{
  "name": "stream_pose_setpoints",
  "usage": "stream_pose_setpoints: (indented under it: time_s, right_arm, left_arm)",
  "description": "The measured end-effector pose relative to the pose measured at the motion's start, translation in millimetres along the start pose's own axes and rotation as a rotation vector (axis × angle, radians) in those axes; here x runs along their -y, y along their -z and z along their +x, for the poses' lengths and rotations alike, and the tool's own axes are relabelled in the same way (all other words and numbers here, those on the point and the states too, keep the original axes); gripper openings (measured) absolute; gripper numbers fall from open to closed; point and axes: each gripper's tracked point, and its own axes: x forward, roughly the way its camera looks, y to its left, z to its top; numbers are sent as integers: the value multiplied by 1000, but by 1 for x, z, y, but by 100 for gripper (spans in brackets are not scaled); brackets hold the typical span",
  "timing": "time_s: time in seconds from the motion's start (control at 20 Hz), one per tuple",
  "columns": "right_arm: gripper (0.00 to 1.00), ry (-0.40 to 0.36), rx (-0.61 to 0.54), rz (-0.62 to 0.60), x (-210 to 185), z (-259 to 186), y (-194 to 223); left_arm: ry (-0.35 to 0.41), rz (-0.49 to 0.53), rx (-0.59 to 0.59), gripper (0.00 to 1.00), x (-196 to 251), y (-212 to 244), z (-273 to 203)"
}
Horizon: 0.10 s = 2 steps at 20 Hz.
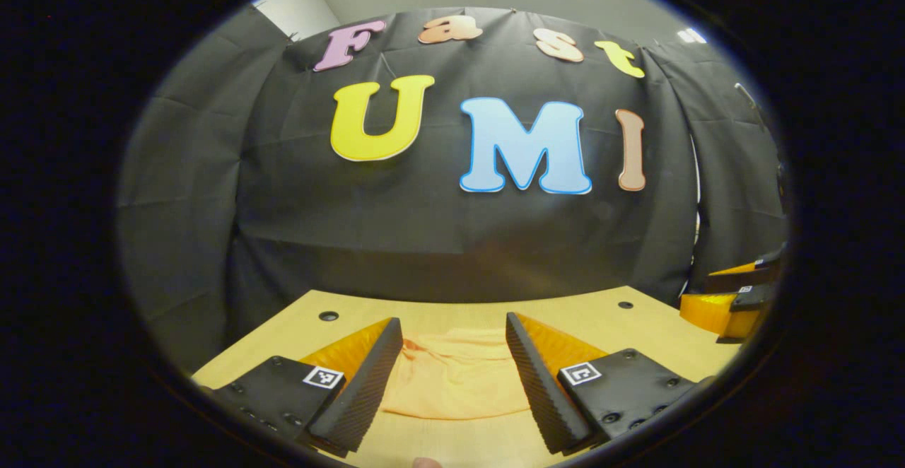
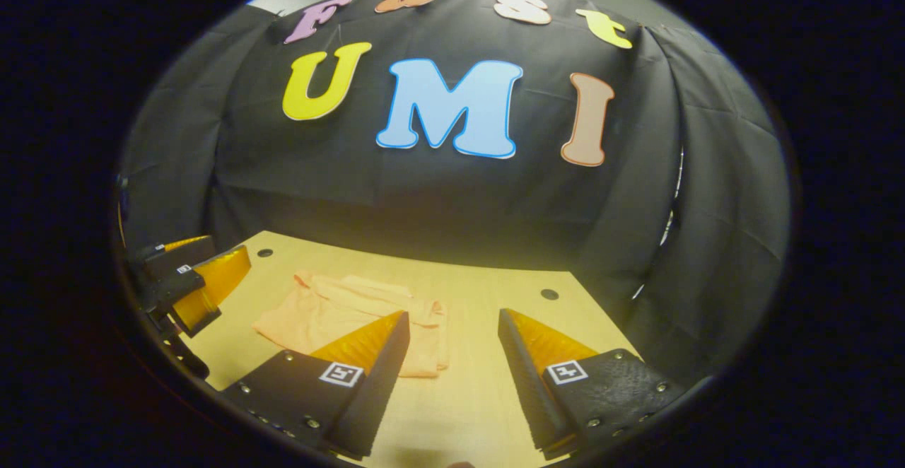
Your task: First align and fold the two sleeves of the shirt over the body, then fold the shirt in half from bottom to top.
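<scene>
Orange shirt [image 1: 452, 376] lies folded on wooden table [image 2: 488, 291]; no brand legible.

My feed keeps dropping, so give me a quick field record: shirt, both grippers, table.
shirt: orange shirt lying on the table, looks already folded into a compact stack
table: light wooden table with small dark holes near its far edge
left gripper: left gripper open, above the near edge of the shirt, holding nothing
right gripper: right gripper open, to the shirt's right side, holding nothing
contact: neither gripper grips the cloth
</scene>
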Motion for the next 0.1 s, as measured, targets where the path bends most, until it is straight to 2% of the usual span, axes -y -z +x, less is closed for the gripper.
stream_pose_setpoints:
  time_s: [0.1]
  right_arm:
    - [78,2,17,-9,6,-13,1]
  left_arm:
    - [-8,-2,12,96,4,-8,-20]
